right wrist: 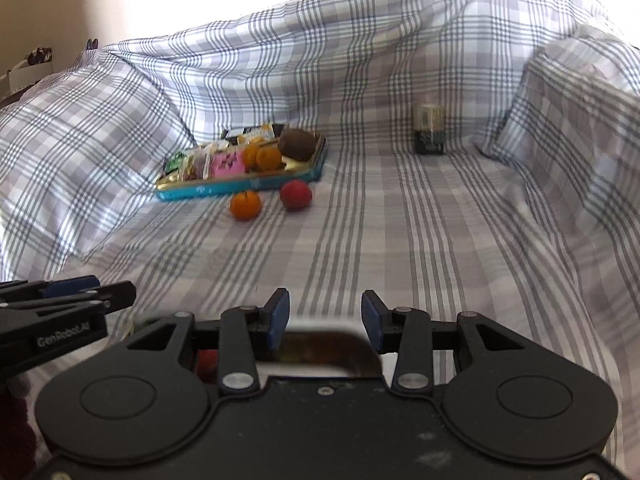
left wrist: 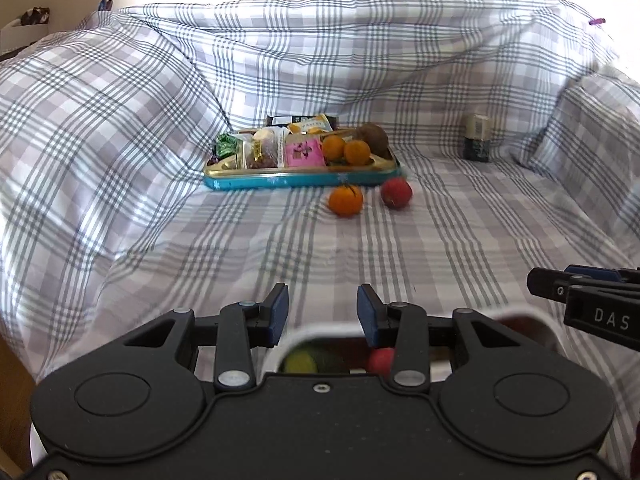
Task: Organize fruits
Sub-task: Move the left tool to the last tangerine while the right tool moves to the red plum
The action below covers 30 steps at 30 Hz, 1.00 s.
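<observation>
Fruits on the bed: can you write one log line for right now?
loose: orange, red fruit | tray: two oranges | left gripper, right gripper: open, empty

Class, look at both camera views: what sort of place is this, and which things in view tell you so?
Probably a living room at home: a checked sheet draped over what looks like a sofa with cushioned arms, a teal tray of snacks and fruit on the seat, and bright window light behind.

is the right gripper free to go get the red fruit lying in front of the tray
Probably yes. The right gripper has open jaws with nothing between them, and only bare checked cloth lies between it and the red fruit, which sits apart from the orange and the tray. It is still some way off.
</observation>
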### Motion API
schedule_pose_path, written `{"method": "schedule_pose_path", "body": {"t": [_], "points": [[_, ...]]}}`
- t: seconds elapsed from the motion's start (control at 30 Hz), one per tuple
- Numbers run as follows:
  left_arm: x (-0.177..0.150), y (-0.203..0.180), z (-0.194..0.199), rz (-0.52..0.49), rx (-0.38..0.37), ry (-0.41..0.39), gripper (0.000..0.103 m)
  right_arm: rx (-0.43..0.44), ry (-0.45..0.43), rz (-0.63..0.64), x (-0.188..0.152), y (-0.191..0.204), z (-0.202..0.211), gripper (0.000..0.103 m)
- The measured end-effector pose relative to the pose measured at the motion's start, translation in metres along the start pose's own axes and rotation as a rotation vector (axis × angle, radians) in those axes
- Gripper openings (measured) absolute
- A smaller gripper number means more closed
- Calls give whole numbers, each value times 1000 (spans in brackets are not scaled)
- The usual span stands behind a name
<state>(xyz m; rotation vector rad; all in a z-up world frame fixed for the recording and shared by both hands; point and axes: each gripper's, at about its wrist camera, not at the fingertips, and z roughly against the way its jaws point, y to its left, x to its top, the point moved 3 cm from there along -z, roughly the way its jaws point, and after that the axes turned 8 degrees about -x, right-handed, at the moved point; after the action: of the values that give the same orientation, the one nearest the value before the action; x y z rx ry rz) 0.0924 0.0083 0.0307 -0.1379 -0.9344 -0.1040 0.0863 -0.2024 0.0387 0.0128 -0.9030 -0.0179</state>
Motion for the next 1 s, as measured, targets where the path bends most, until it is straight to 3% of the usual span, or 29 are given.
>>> {"method": "schedule_pose_path", "body": {"t": [0.47, 1.0], "points": [[67, 20, -78, -65, -17, -20, 48, 15, -53, 60, 79, 19, -91, 42], [92, 22, -153, -95, -9, -27, 48, 25, -34, 78, 106, 44, -179, 42]]}}
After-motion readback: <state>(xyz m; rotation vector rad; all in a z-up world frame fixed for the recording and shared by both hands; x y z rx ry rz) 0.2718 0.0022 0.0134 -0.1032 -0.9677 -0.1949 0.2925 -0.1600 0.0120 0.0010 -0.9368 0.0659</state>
